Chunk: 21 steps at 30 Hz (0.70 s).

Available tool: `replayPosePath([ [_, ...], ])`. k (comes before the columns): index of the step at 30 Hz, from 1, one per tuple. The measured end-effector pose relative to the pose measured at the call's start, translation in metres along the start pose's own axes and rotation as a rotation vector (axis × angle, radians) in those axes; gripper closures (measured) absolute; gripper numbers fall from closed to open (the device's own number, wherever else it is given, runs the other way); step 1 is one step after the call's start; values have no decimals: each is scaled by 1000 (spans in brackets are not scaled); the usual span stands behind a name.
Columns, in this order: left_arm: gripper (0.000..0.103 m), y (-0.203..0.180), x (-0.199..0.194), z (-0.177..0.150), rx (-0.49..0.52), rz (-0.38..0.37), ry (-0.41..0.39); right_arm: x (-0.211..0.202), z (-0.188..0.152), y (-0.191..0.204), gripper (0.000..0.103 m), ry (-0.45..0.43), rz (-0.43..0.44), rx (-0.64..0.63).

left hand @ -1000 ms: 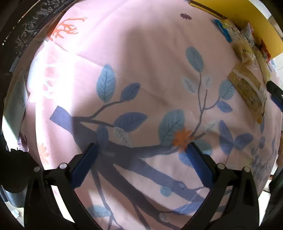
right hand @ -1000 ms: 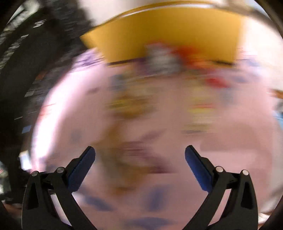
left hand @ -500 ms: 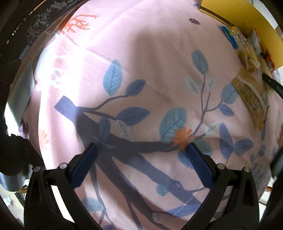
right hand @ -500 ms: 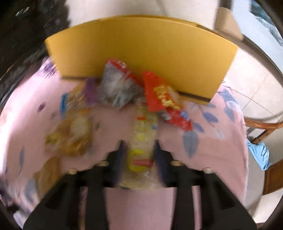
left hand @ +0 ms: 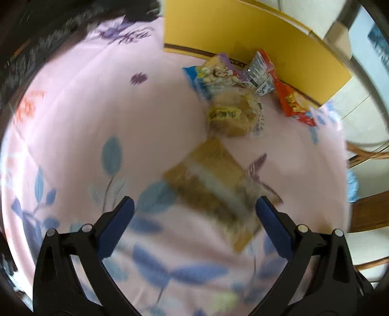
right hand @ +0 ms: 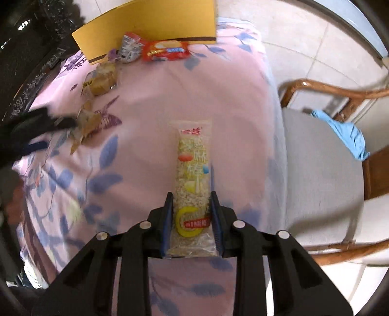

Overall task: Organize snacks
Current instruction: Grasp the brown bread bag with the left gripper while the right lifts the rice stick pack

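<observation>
A pink leaf-printed cloth (right hand: pixel 150 102) covers the table, with a yellow box (right hand: pixel 155 21) at its far end and a wooden chair (right hand: pixel 323 150) beside it. The right gripper (right hand: pixel 192 214), spread wide and empty a second ago over a blurred view of the pile, is now closed on a long clear bar (right hand: pixel 193 175) of puffed grain, its blue pads pinching the pack's near end while the rest sticks out forward over bare cloth, well apart from the other snacks. So one item has been picked out of the cluster, and the sorting looks only just begun. The remaining packs lie near the box: a red packet (right hand: pixel 165 51), a silver one (right hand: pixel 130 48), a bun pack (right hand: pixel 103 80) and a brown packet (left hand: pixel 214 184). The left gripper (left hand: pixel 194 218), which earlier looked at plain cloth with the snacks at the view's right edge, now hangs over the brown packet with its jaws spread and nothing pinched; that packet sits between and just ahead of the fingers, probably the next pick.
</observation>
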<state>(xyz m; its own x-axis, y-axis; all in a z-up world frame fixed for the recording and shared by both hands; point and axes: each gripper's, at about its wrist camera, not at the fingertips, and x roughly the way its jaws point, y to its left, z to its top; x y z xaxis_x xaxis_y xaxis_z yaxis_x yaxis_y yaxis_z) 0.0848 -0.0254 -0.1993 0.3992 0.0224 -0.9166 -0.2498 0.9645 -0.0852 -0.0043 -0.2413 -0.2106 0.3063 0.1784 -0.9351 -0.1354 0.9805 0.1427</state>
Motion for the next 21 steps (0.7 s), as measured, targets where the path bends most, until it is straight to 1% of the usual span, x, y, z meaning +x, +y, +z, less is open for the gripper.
replayPosePath([
  [2,4,-5,9,-1,2,-14,2,-3,-6,-2,74,-2,-1,-8],
  [3,16,-9,8,-2,5,3,-14,-3,-7,-1,74,-1,2,-15],
  [4,30,-14,4,-3,25,1,-30,-6,-11,-5,74,1,6,-17],
  [5,32,-20,-3,-4,64,10,-16,-8,-12,-9,74,4,11,-17],
  [6,41,-21,-5,-4,78,7,-13,-10,-14,-12,74,8,18,-16],
  [7,44,-21,-10,-5,92,-6,-9,-12,-14,-16,74,11,25,-16],
  [8,45,-16,-14,-6,86,-1,-4,-9,-12,-15,74,13,32,-17],
  [9,47,-12,-16,-7,71,5,5,-5,-8,-11,74,15,38,-16],
  [10,50,-2,-21,-9,33,-4,26,-5,-8,-12,74,16,48,-12],
  [11,52,-4,-16,-12,14,-16,32,-6,-9,-13,74,17,55,-14],
  [12,55,3,-21,-13,-4,-32,32,-7,-10,-14,74,17,58,-19],
  [13,63,11,-28,-16,-16,-35,23,-7,-11,-14,74,15,63,-32],
  [15,65,22,-42,-25,-14,-22,2,-8,-13,-14,74,13,68,-58],
  [16,65,26,-47,-32,-12,-4,0,-9,-13,-14,74,12,70,-67],
  [17,65,35,-45,-32,-9,8,3,-9,-14,-15,74,13,74,-69],
  [18,65,40,-50,-41,-20,8,8,-10,-14,-16,74,15,78,-66],
  [21,65,54,-57,-57,-85,-31,20,-11,-19,-17,74,16,92,-65],
])
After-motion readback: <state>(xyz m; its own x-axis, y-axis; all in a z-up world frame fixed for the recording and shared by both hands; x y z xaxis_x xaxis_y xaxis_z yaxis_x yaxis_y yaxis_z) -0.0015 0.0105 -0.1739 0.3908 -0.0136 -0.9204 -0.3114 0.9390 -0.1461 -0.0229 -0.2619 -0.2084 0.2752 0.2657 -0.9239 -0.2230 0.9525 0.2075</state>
